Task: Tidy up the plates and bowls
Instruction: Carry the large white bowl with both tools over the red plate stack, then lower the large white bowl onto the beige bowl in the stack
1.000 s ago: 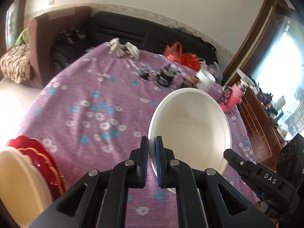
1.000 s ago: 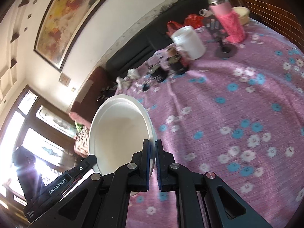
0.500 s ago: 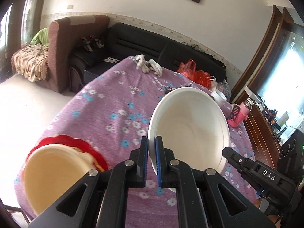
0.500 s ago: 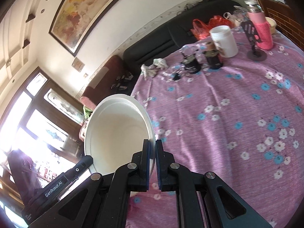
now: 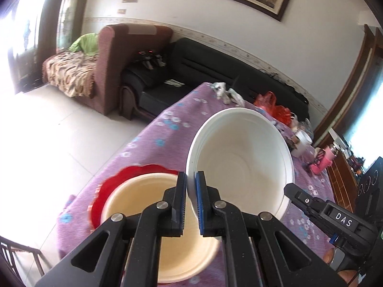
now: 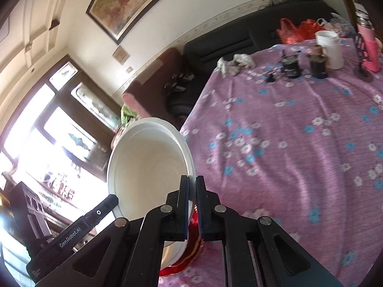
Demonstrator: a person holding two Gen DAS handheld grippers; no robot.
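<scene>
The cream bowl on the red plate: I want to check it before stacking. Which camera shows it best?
The left wrist view: the cream bowl shows its open inside, sitting on the red plate. The right wrist view gives only a sliver of the plate, behind the white bowl and right tool.

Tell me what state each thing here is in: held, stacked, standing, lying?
white bowl: empty, tilted, held off the table by its rim on two sides.
left gripper: shut on the bowl's rim.
right gripper: shut on the opposite rim.
cream bowl: empty, resting on the red plate.
red plate: lying flat near the table's edge.
white jar: standing upright.
pink bottle: upright, capped.
</scene>
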